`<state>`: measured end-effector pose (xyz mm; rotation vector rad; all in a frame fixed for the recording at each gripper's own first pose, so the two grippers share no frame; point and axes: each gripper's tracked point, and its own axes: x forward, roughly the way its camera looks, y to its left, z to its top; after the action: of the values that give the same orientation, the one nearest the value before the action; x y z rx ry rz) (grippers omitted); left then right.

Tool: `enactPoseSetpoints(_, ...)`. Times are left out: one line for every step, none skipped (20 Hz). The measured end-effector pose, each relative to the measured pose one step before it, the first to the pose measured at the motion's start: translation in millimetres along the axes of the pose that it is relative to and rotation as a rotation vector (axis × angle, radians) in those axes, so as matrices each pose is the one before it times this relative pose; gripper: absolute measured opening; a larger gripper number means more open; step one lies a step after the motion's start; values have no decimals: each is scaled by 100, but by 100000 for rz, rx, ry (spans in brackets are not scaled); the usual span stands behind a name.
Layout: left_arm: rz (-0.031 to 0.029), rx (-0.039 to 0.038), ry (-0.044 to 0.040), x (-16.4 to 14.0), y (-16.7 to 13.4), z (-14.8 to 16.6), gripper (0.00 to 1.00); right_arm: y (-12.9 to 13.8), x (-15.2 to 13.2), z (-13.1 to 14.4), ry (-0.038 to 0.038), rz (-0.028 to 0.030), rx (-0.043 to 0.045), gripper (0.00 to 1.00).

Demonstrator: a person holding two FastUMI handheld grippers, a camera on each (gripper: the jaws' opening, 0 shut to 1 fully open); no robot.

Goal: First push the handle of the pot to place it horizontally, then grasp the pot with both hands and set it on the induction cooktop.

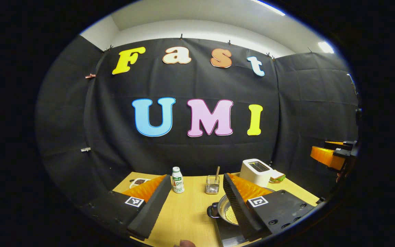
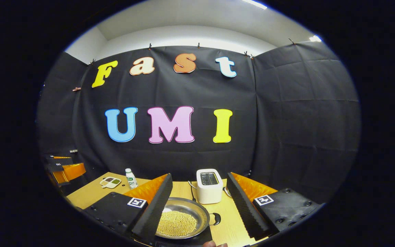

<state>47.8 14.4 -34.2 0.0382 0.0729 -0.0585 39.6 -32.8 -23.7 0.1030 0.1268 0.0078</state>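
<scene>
Silver pot (image 2: 183, 216) with pale yellow beans, white toaster (image 2: 209, 186), light wood-grain bench (image 2: 231, 226), white bottle (image 1: 177, 179) with green label.

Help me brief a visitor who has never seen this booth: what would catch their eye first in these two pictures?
Probably the steel pot full of small yellowish beads, sitting on the dark induction cooktop at the near table edge, between the right gripper's spread fingers. Behind it stands a white toaster. In the left gripper view, a small white bottle and a wire holder stand mid-table between the left gripper's open fingers.
</scene>
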Motion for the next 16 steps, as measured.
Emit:
enactPoseSetpoints(666,-201,-1306,-520,118,408,91,151,-424,116,-415,328,418,98)
enactPoseSetpoints(906,127,-1325,-374,118,415,94,134,-290,144,-413,378,-488,98)
enactPoseSetpoints(348,252,-914,-323,84,179,94,44,-272,-21,-347,111,-833,98)
enactPoseSetpoints(171,-189,-465,-228,-63,-88,94,30,-171,34,-81,201,-389,98)
enactPoseSetpoints(147,-416,-16,-178,-15,-28,92,148,-194,49,131,7,26,98)
enactPoseSetpoints(273,-223,235,-142,11,-84,92,72,-126,21,99,-170,266,98)
enactPoseSetpoints(163,-109,299,-112,-11,-57,94,49,-113,35,112,58,308,98)
enactPoseSetpoints(185,254,-237,-16,60,131,94,89,-17,18,-124,287,169,98)
enactPoseSetpoints(256,216,-229,0,86,169,91,222,2,-4,73,434,-84,98)
enactPoseSetpoints(-201,294,-141,-45,-22,10,94,112,1,-114,359,401,-577,98)
enactPoseSetpoints(150,305,201,-64,33,39,94,-20,0,-123,290,76,-363,98)
enactPoseSetpoints(15,312,86,32,49,-57,94,103,-2,54,107,106,64,98)
enactPoseSetpoints(-33,189,-26,-41,-63,53,94,-68,17,193,-602,-153,42,98)
enactPoseSetpoints(-228,-85,-105,-40,-73,60,94,45,24,38,-268,-123,-141,98)
enactPoseSetpoints(-209,-2,115,-1,-88,-63,94,-36,-108,-16,119,276,28,98)
enactPoseSetpoints(-136,169,-22,-72,-17,50,94,121,51,-50,187,296,67,98)
